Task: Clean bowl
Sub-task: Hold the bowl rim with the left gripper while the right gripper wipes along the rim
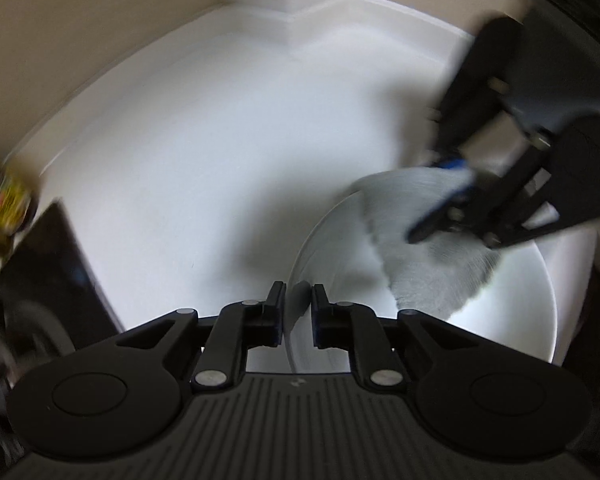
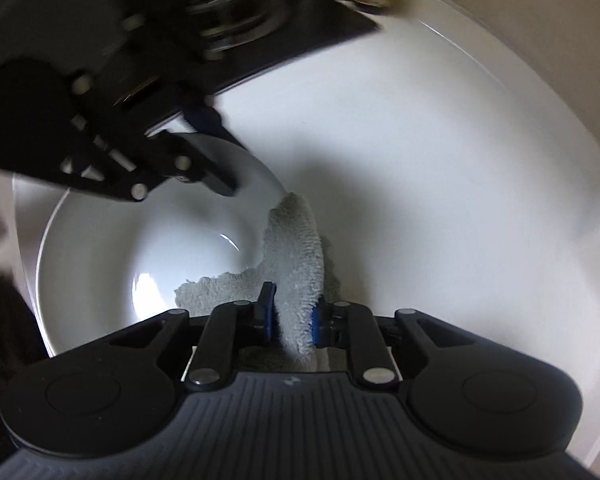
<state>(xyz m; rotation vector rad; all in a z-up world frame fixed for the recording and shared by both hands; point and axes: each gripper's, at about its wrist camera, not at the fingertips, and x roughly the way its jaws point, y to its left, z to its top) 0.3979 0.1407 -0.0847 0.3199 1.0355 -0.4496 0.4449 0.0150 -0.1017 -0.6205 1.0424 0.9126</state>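
Left gripper (image 1: 298,308): clenched on bowl (image 1: 512,304) rim.
Right gripper (image 2: 292,316): grasping cloth (image 2: 300,248) inside bowl.
Hidden: stove (image 2: 236,8) blurred.

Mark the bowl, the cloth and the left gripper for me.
bowl (image 2: 100,264): right wrist view, bare inner wall.
cloth (image 2: 300,240): right wrist view, fuzzy fold above the fingers.
left gripper (image 1: 299,304): left wrist view, midway between fingertips.
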